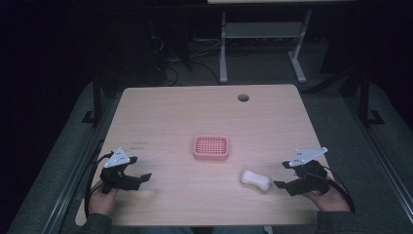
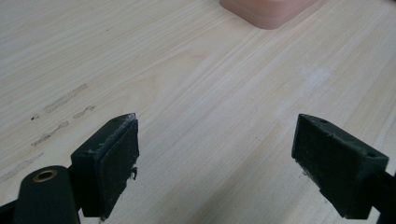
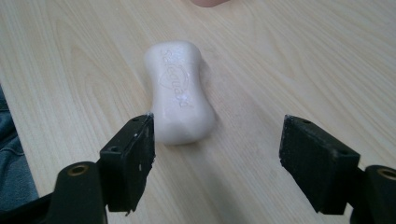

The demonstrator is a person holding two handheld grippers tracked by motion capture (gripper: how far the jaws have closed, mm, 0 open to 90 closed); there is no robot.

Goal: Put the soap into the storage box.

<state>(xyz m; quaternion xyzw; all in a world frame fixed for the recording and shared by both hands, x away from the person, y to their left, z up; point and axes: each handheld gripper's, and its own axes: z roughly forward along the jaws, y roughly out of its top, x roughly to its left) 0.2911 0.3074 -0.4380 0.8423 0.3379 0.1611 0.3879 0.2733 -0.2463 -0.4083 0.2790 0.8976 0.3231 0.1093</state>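
Note:
A white bar of soap (image 1: 256, 180) lies flat on the wooden table (image 1: 204, 112), right of centre near the front. My right gripper (image 1: 281, 185) rests just to its right, open; in the right gripper view the soap (image 3: 180, 98) lies just ahead of my right gripper (image 3: 217, 151), nearer the left jaw, with no contact. A pink slotted soap dish (image 1: 211, 147) sits in the middle of the table. At the front left my left gripper (image 1: 144, 176) stands open over bare wood, and the left gripper view has the left gripper (image 2: 217, 154) empty, with the dish's corner (image 2: 268, 11) at the top.
A round cable hole (image 1: 243, 97) is near the table's far edge. Faint scuff marks (image 2: 60, 109) run across the wood at the left. Beyond the table stand the legs of another desk (image 1: 223, 48) and dark floor with cables.

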